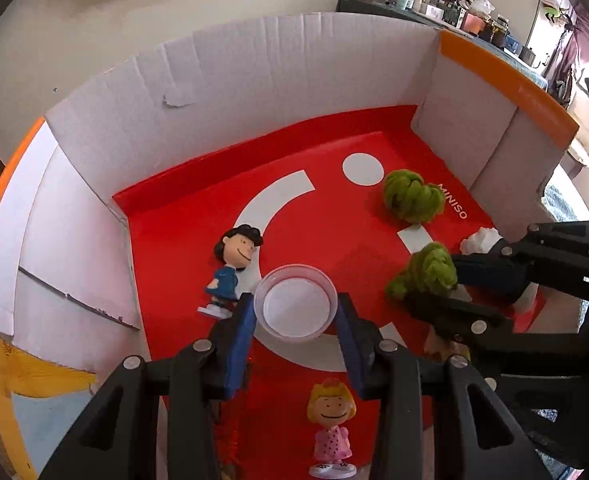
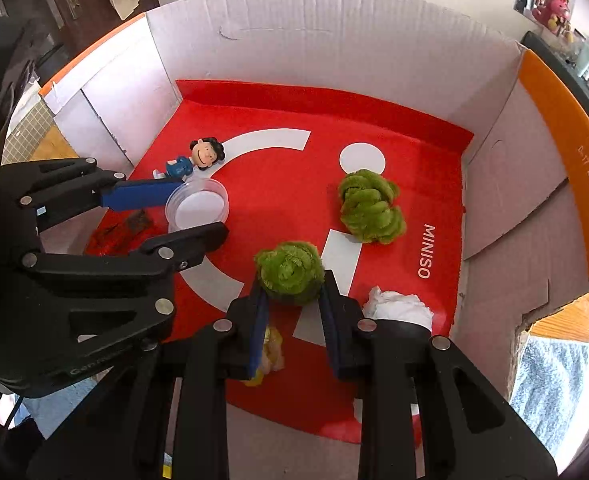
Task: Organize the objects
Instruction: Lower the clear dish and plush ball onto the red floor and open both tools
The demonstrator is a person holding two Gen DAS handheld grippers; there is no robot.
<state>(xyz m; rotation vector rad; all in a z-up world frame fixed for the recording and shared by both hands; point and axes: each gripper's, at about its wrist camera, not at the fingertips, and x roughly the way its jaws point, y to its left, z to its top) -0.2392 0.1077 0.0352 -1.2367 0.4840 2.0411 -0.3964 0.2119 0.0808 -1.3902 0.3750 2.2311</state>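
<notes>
Yellow-haired figurine (image 2: 270,354) half hidden behind right gripper (image 2: 292,300)

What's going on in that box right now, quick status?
Left gripper shut on clear round dish. Right gripper shut on green fuzzy ball. Second green ball, two figurines and a white wad lie loose on red mat; nothing blocking.

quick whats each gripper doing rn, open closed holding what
Left hand-held gripper: shut on the clear round dish.
Right hand-held gripper: shut on the green fuzzy ball.
</notes>
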